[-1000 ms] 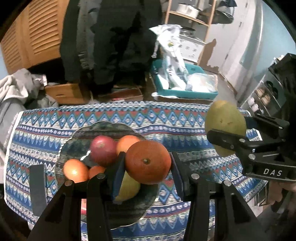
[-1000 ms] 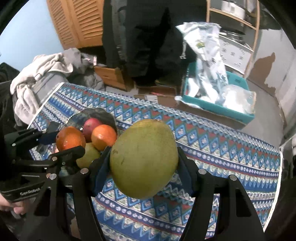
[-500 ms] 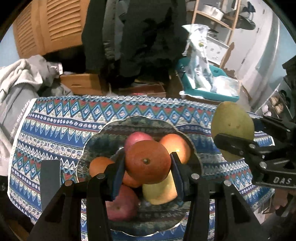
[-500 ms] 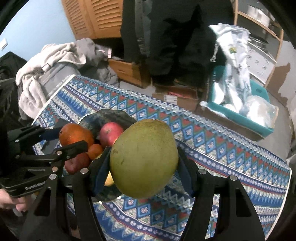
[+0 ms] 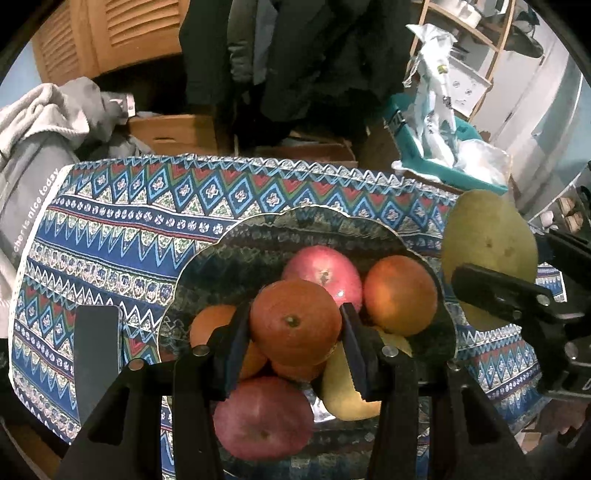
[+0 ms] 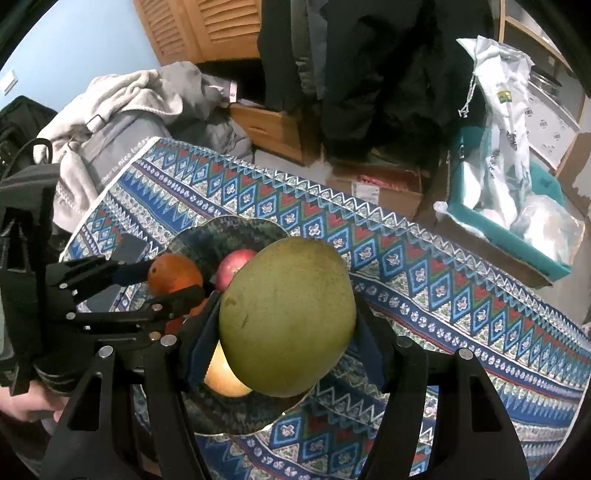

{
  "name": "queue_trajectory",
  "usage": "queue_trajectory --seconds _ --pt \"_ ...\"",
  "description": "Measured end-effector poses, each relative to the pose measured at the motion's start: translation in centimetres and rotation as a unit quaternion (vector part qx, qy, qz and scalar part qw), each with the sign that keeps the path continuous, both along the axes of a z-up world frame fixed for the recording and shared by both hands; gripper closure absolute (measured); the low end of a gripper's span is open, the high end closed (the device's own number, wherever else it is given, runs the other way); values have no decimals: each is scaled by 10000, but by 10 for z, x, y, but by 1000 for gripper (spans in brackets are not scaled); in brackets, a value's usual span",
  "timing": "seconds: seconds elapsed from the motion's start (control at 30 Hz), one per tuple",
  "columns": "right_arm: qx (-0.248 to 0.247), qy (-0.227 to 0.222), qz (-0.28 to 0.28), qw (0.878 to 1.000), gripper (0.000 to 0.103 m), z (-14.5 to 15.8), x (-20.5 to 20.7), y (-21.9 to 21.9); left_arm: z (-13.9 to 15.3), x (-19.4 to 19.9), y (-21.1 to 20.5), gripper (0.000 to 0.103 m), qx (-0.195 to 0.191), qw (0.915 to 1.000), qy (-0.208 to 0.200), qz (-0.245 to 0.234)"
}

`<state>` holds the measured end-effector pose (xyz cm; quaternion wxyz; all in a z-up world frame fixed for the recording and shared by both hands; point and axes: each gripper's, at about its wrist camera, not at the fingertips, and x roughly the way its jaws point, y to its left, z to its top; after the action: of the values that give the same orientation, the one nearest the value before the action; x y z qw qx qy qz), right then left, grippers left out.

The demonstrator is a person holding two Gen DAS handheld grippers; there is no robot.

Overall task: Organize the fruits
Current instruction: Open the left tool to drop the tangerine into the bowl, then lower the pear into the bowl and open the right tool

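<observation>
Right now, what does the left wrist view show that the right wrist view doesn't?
Only the left wrist view shows a dark red apple at the bowl's near edge. Only the right wrist view shows a hand and blue wall. Both show the bowl, the orange in the left tool and the mango in the right tool.

Orange and green mango gripped above fruit-filled patterned plate

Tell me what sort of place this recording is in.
Probably a lived-in home room, perhaps a kitchen corner: a table under a patterned tablecloth, a plate of fruit, louvred wooden doors, piled clothes and dark coats behind.
</observation>
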<state>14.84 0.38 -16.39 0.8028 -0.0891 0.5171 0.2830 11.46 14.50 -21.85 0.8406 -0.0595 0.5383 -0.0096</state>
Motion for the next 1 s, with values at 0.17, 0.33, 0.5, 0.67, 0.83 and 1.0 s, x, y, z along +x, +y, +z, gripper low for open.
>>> queue_trajectory --seconds 0.17,0.33,0.5,0.67,0.83,1.0 --pt "12 63 13 10000 36 -4 3 3 0 0 9 51 -4 9999 8 119" --pt "21 99 71 9999 36 -6 3 8 5 -8 20 47 -72 9996 31 282" --pt "15 139 193 9997 36 -9 -1 19 10 -21 28 47 -3 9994 48 342" --pt "-10 238 349 9991 36 -16 -5 33 13 -32 36 47 -23 9991 41 416" --pt "-61 376 464 9982 36 -26 -10 47 14 -42 43 44 -27 9989 48 476" --pt "-109 413 545 9976 36 -33 -14 57 14 -47 46 44 -28 9987 37 515"
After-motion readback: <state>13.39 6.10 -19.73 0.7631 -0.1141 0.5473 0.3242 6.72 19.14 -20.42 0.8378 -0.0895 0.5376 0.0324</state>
